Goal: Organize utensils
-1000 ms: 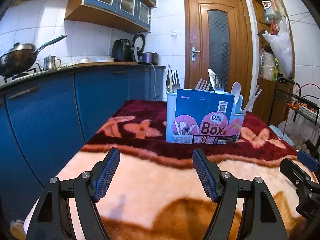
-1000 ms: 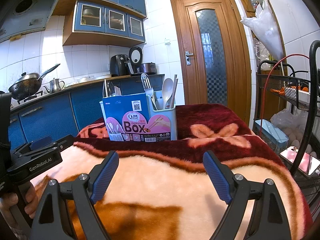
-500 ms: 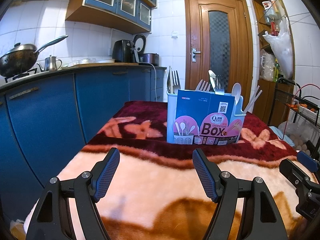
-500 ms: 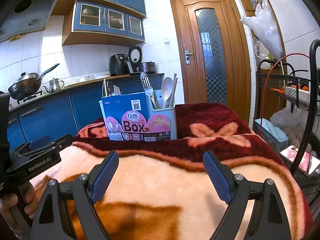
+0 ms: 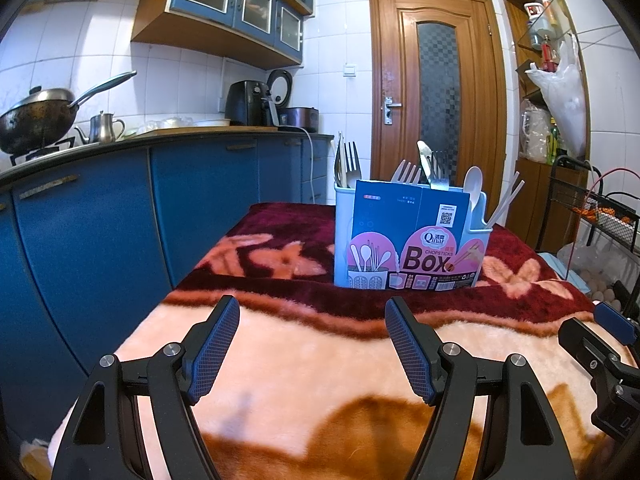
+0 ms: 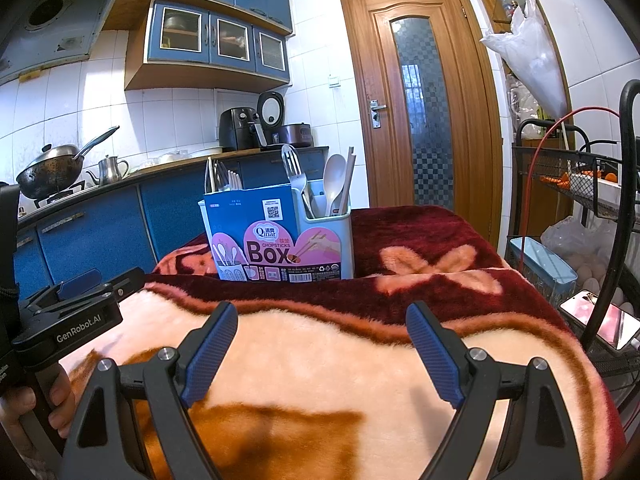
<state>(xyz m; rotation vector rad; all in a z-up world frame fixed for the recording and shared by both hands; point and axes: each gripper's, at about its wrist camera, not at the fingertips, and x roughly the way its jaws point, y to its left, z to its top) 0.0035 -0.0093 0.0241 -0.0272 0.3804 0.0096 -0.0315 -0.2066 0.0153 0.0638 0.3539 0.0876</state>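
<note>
**mod_kev:** So where's everything sitting in this one?

**tilly_r:** The utensil holder (image 5: 412, 236) is at about 12 o'clock from the left gripper (image 5: 312, 336), standing upright on the blanket (image 5: 320, 380), on its dark red band. It's pale blue with a cardboard sleeve on the front reading "Chopsticks Box". From the right gripper (image 6: 320, 344) the same holder (image 6: 280, 236) shows nearer 11 o'clock.

**mod_kev:** And what's in it?

**tilly_r:** Forks (image 5: 348, 160) poke up from the far left compartment, more forks and a flat utensil in the middle, and a white spoon (image 5: 474, 188) with pale chopsticks at the right end. In the right view the white spoon (image 6: 334, 184) and a slotted utensil share the right-hand compartment.

**mod_kev:** Grippers doing anything?

**tilly_r:** Nope. Both have their jaws spread wide with only blanket showing between the blue pads (image 6: 210, 352). Neither touches the holder, which is well apart from them. The left gripper's body shows at 9 o'clock in the right view, with a hand (image 6: 24, 416) wrapped round its handle.

**mod_kev:** Background?

**tilly_r:** Blue kitchen cabinets (image 5: 100, 232) at 9 to 10 o'clock, a wok (image 5: 36, 120) on the stove, a wooden door (image 5: 436, 92) past the holder, and a wire rack (image 6: 580, 208) at 3 o'clock.
</note>
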